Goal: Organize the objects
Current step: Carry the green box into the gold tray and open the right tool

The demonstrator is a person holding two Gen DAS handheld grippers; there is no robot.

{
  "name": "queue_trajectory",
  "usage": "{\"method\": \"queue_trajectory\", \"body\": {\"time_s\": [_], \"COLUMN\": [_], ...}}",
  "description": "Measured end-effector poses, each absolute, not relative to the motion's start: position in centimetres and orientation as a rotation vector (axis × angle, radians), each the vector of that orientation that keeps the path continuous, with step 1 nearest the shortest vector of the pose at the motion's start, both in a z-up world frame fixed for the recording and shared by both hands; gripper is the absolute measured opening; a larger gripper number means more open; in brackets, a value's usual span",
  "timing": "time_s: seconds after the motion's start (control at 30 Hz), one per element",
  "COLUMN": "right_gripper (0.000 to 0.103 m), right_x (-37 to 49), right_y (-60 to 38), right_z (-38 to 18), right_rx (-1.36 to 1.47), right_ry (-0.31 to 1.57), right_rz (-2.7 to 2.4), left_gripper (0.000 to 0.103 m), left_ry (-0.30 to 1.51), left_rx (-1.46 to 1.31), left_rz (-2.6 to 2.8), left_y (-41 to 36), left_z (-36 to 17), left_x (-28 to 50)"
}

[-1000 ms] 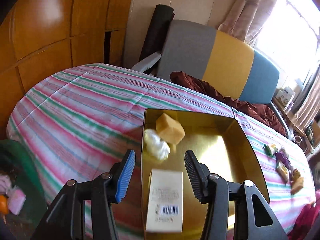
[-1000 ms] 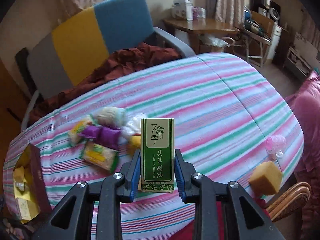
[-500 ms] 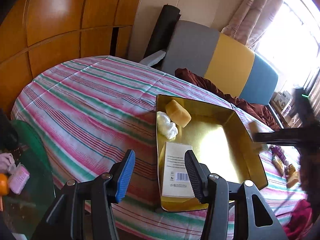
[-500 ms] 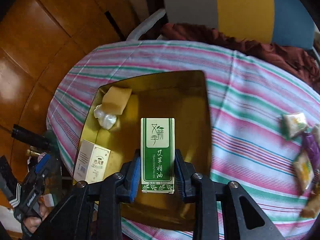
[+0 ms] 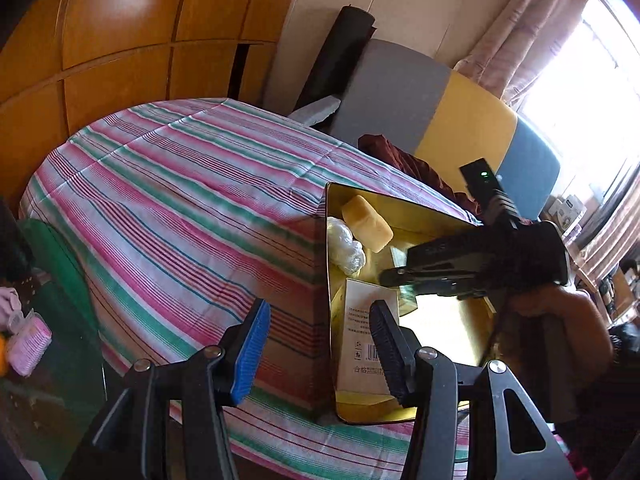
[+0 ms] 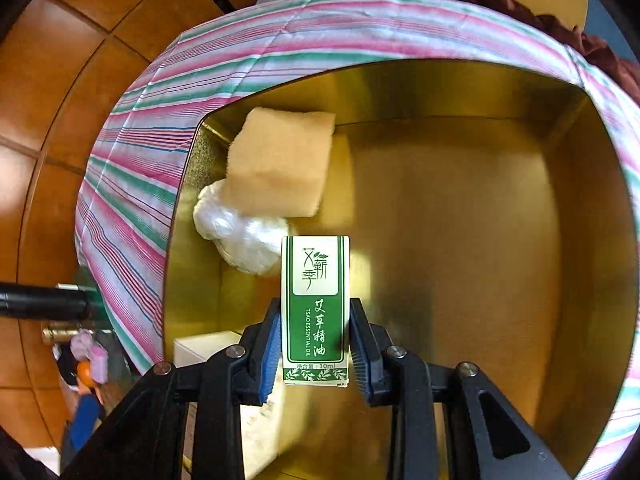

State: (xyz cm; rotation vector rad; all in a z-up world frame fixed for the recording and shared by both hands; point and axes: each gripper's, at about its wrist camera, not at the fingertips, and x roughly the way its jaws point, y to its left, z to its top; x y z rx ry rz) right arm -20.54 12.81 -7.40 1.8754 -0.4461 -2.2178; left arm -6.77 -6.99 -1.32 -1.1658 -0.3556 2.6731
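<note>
The right gripper (image 6: 315,350) is clamped on a small green-and-white cardboard carton of essential oil (image 6: 315,308), blue pads pressed flat against both long sides, label facing the camera. It hangs over the open gold metal tin (image 6: 472,216), nose pointing steeply down into it; whether the carton touches the floor of the tin can't be made out.

In the tin's far-left corner sits a pale yellow sponge block (image 6: 280,164), and just nearer, touching it, a crumpled ball of clear plastic wrap (image 6: 240,236). At the near-left lies a flat white cardboard box (image 5: 362,344), printed side up.

From the left wrist view, the left gripper (image 5: 316,344) hovers at the near-left edge of the tin, jaws parted with nothing between them: the blue pad over the pink, green and white striped tablecloth (image 5: 180,208), the black one over the white box. The right gripper reaches in from the right, a hand (image 5: 560,332) behind it.

Beyond the table stands a chair with a grey, yellow and blue back (image 5: 460,120), a dark red cloth (image 5: 404,160) draped on its seat.
</note>
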Motion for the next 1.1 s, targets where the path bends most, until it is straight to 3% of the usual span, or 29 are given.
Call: {"method": "queue_trajectory", "body": {"time_s": [0.23,0.37,0.8,1.1], "right_gripper": [0.042,0.044,0.044,0.047], "right_x": [-19.5,-18.2,-9.7,-5.1], "right_y": [13.5,15.2,21.0,26.5], "right_z": [-7.6,-5.7,-0.6,0.5], "right_rx": [1.787,1.695,1.478,1.379], "right_ry": [-0.665,-0.680,-0.333,-0.257], "right_rz": [-2.144,-2.195,-2.493,-2.678], "left_gripper": [0.053,0.054,0.059,0.069], "left_ry": [-0.331,-0.291,-0.105,0.019], "left_rx": [-1.145,-1.122,-1.055,-1.032], "left_rz": [2.695,2.716,2.706,2.636], "left_y": [-6.8,-6.3,-1.5,3.4], "left_z": [-0.9,-0.6,0.8,1.0], "left_x": [-6.4,-6.1,-4.1,-2.5]}}
